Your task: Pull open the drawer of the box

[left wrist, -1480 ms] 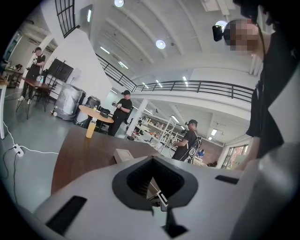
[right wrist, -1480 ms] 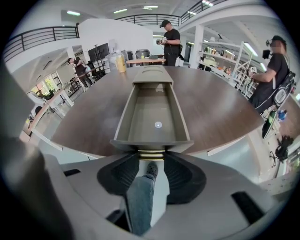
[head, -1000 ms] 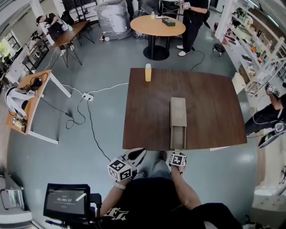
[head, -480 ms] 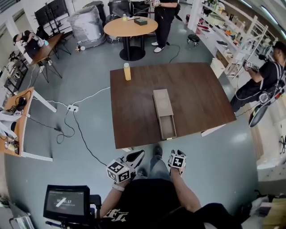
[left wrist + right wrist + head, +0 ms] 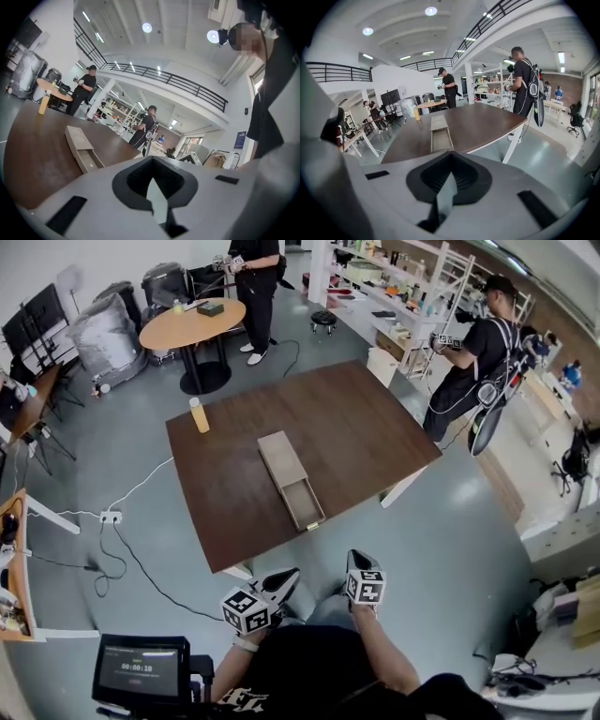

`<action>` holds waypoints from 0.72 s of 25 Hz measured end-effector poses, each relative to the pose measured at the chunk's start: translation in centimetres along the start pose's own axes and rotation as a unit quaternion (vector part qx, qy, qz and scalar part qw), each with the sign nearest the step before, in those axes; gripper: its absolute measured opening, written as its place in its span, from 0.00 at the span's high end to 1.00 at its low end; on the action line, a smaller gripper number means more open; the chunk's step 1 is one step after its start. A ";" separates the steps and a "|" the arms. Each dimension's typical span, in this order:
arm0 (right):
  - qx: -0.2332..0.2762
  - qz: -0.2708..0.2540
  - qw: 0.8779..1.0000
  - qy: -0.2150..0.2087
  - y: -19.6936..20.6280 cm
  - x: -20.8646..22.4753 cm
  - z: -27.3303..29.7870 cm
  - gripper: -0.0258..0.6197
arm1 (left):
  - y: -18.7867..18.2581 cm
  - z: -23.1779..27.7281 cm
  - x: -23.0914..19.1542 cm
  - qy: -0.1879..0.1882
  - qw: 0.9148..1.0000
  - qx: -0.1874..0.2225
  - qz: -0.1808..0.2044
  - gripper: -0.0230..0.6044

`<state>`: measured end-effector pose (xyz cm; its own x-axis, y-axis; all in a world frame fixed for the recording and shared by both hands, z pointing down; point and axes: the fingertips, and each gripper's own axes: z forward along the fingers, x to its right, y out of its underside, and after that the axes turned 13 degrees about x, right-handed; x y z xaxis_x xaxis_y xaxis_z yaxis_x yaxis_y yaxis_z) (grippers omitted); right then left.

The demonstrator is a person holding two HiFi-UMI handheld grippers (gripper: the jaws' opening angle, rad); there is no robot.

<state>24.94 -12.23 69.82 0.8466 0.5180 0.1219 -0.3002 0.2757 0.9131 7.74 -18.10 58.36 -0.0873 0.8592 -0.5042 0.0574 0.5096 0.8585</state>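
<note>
Now open drawer [image 5: 306,503] lies ahead of us along box [image 5: 280,457] long axis; right gripper [image 5: 359,560] nearer that line, jaws just closed empty; left gripper [image 5: 287,575] jaws together.

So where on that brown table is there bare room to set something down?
The widest bare patch is the right half of the table, between the box and the right edge. A narrower one lies left of the box, bordered by the yellow bottle and the left edge. The open drawer crowds the near edge.
</note>
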 end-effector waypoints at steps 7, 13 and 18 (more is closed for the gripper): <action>0.046 -0.010 0.999 -0.026 -2.8 0.5 -4.1 0.98 | -0.3 1.3 2.3 0.011 1.000 0.014 -0.009 0.96; 0.086 -0.014 0.994 -0.063 -4.9 -0.3 -8.8 0.98 | 0.7 0.4 5.1 -0.004 1.000 0.020 -0.001 0.96; 0.101 -0.026 0.991 -0.084 -3.8 0.7 -15.1 0.98 | 4.3 -1.1 9.9 -0.021 1.000 0.017 -0.002 0.96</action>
<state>19.99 -0.70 60.54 0.9251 0.3602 0.1207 -0.1747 0.1213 0.9771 6.06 -7.40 57.16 -0.0462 0.8577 -0.5121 0.0909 0.5141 0.8529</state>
